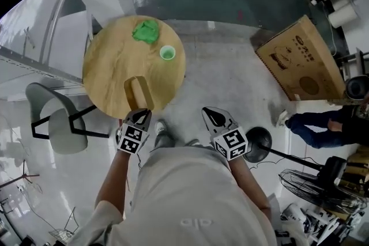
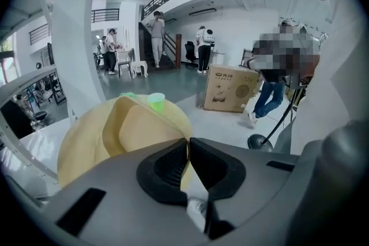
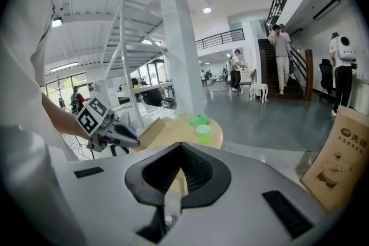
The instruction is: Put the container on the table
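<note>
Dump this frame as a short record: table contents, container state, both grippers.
table: round wooden table
on table: container, green cup, green cloth
container: tan, open-topped, standing at the table's near edge
left gripper: jaws closed at the container's near wall, apparently pinching it
right gripper: jaws together, nothing between them, off the table and above the floor
nearby: cardboard box on the floor to the right, chair to the left

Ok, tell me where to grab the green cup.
I'd pinch the green cup across its side wall, coming from the right edge of the table: it stands upright and open, that side is free, while the container and green wad sit to its left.
</note>
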Demonstrator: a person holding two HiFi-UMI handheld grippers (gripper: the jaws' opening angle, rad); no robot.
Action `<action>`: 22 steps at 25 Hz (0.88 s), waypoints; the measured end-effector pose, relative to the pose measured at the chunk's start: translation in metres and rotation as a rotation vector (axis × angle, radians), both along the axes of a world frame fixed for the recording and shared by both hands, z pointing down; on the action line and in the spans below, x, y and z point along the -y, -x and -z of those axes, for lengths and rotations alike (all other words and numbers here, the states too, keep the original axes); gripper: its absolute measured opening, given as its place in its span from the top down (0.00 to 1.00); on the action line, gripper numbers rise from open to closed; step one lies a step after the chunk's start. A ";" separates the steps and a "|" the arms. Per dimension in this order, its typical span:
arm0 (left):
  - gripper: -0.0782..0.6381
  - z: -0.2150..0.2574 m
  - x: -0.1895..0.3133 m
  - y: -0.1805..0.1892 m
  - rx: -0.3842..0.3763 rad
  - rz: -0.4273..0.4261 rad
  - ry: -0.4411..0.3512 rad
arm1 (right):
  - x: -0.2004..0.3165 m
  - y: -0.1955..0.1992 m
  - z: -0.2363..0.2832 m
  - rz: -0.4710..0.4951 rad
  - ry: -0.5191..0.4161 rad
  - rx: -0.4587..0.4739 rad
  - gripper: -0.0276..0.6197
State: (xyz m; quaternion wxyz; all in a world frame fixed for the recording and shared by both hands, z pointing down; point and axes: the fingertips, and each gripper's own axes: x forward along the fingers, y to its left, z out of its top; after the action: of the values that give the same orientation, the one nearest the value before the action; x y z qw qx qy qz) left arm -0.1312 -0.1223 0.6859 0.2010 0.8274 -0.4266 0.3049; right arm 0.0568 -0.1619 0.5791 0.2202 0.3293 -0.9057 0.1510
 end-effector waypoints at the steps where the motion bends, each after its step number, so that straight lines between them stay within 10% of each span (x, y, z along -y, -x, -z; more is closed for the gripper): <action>1: 0.85 -0.008 0.000 0.007 0.001 -0.001 0.014 | 0.002 0.006 -0.001 -0.002 0.003 -0.004 0.92; 22: 0.85 -0.086 0.004 0.050 -0.048 -0.093 0.216 | 0.008 0.060 -0.029 -0.095 0.059 -0.076 0.92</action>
State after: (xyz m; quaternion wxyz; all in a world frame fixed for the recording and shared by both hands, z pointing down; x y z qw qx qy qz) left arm -0.1812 -0.1268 0.7719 0.2849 0.8270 -0.3473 0.3381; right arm -0.0033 -0.1697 0.6081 0.2565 0.3708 -0.8752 0.1751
